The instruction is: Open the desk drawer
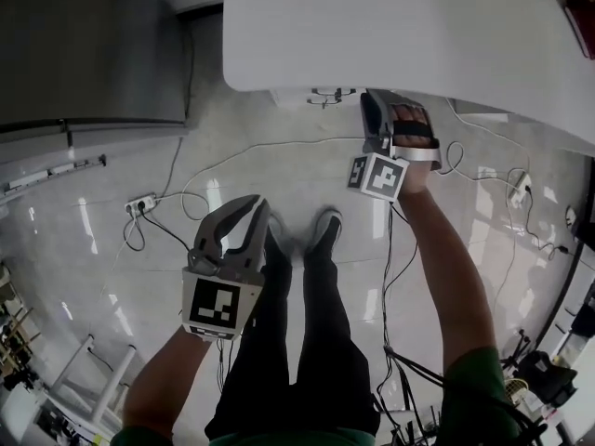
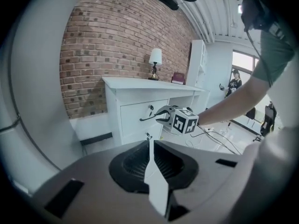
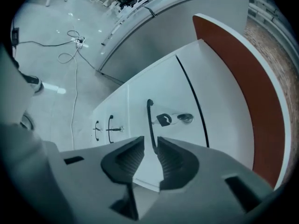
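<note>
The white desk (image 1: pixel 400 26) fills the top of the head view, and its top hides the drawer. My right gripper (image 1: pixel 375 110) reaches under the desk's front edge. In the right gripper view its jaws (image 3: pixel 150 146) stand open, with the drawer's dark bar handle (image 3: pixel 149 118) running between them and a gap on each side. A key with a tag (image 3: pixel 163 119) hangs in the drawer front (image 3: pixel 182 85). The left gripper view shows the same drawer (image 2: pixel 135 113) looking flush with the desk front, and the right gripper (image 2: pixel 156 115) at it. My left gripper (image 1: pixel 253 207) hangs low over the floor, shut and empty.
Cables and a power strip (image 1: pixel 141 203) lie on the tiled floor by the person's feet (image 1: pixel 321 230). A grey cabinet (image 1: pixel 84 45) stands to the left. A lamp (image 2: pixel 155 59) and a book (image 2: pixel 178 77) sit on the desk. Lower down are smaller handles (image 3: pixel 110 129).
</note>
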`<state>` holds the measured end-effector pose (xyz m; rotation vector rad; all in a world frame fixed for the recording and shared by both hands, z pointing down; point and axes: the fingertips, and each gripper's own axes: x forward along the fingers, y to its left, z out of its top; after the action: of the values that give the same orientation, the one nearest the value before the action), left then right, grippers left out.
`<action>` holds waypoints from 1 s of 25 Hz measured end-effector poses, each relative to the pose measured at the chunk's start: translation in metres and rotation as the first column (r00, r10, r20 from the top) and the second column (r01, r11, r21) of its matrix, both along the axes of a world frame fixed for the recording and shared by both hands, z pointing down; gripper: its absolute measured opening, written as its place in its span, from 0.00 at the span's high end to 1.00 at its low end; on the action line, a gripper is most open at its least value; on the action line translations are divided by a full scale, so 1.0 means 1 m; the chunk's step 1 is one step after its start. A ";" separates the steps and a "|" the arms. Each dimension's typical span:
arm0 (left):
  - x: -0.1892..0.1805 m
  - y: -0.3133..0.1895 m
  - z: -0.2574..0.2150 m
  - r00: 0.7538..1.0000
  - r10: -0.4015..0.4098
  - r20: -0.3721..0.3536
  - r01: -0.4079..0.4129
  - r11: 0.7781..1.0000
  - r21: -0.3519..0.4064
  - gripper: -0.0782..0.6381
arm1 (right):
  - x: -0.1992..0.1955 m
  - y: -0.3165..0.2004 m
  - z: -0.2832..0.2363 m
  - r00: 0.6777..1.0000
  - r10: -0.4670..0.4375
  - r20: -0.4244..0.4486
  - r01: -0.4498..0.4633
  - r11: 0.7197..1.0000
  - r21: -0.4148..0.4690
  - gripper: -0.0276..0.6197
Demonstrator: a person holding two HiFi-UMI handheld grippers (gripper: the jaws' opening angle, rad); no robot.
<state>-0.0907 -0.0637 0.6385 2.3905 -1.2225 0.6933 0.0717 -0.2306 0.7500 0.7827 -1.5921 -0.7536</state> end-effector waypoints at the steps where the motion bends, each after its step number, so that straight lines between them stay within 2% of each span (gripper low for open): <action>1: -0.004 0.001 0.004 1.000 -0.009 0.005 0.009 1.000 -0.009 0.85 | -0.001 -0.004 0.003 1.000 -0.001 -0.009 0.001 1.000 0.009 0.82; 4: -0.008 0.004 0.012 0.999 -0.034 0.011 0.034 0.998 -0.055 0.85 | -0.002 -0.017 0.012 0.999 -0.011 -0.040 0.012 0.999 0.029 0.82; 8: -0.014 0.011 0.025 0.999 -0.048 0.014 0.048 0.998 -0.049 0.85 | 0.002 -0.026 0.021 0.996 -0.020 -0.082 0.024 0.999 0.046 0.82; 12: -0.025 0.014 0.031 0.997 -0.071 0.043 0.073 0.995 -0.063 0.85 | -0.001 -0.030 0.017 0.994 -0.029 -0.105 0.040 0.994 0.106 0.92; 16: -0.029 0.014 0.034 0.995 -0.091 0.048 0.095 0.992 -0.081 0.85 | -0.002 -0.031 0.018 0.984 -0.054 -0.169 0.081 0.985 0.154 0.92; 25: -0.014 0.013 0.029 0.997 -0.076 0.033 0.078 0.993 -0.089 0.85 | -0.003 -0.028 0.013 0.986 -0.038 -0.161 0.063 0.987 0.151 0.93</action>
<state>-0.1042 -0.0506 0.6678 2.2553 -1.2605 0.7460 0.0688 -0.2584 0.7634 0.7770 -1.4279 -0.9620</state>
